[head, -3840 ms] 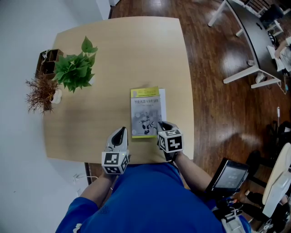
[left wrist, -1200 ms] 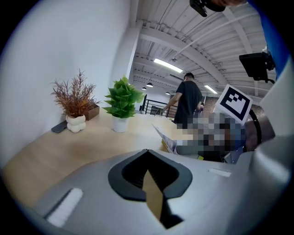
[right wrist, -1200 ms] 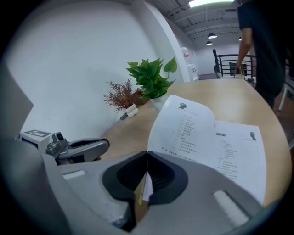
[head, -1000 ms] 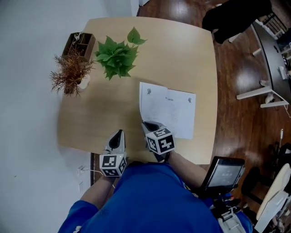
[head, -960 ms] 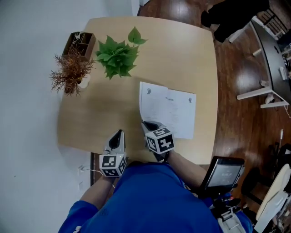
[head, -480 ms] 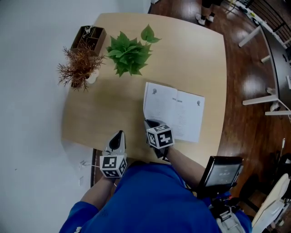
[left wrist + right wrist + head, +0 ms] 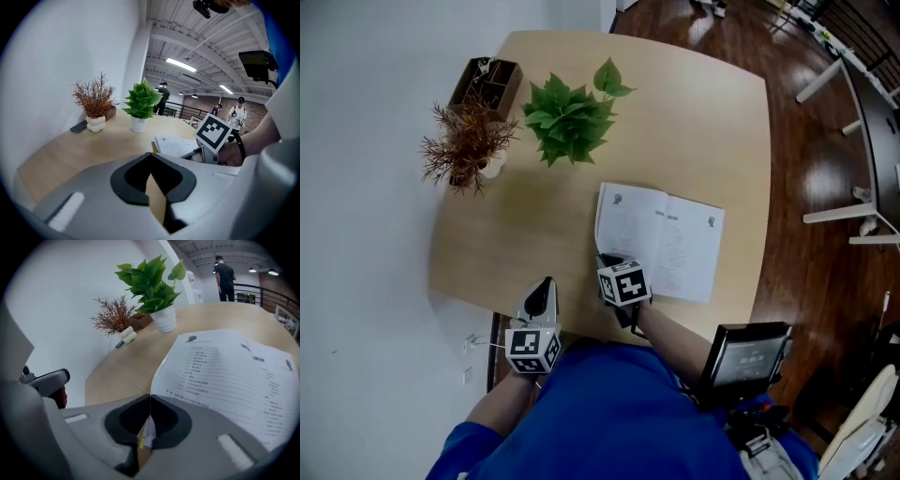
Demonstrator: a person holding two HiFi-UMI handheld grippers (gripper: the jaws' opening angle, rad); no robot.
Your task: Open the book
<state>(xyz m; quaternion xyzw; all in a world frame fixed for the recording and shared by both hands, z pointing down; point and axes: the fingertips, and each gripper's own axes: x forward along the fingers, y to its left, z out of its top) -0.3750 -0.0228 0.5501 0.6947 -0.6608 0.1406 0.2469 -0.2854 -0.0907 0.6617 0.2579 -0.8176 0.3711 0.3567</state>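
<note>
The book (image 7: 661,242) lies open on the wooden table (image 7: 703,122), white printed pages up. My right gripper (image 7: 607,260) is at the near left corner of the left-hand side, shut on the thin edge of the cover and page there. In the right gripper view a white and yellow sliver sits between the closed jaws of the right gripper (image 7: 149,397), with the book's pages (image 7: 225,371) spreading beyond. My left gripper (image 7: 546,281) hovers by the table's near edge, left of the book, shut and empty. The left gripper view shows the left gripper (image 7: 150,154) closed and the book (image 7: 176,145) to the right.
A green potted plant (image 7: 572,117), a dried plant in a white vase (image 7: 469,145) and a wooden box (image 7: 487,82) stand at the table's far left. A screen on a stand (image 7: 741,352) is at the near right, over dark wooden floor. People stand far off.
The book, closed at first, now lies open. Over the last second my right gripper has sunk toward the table with the cover's corner. The left gripper has barely shifted.
</note>
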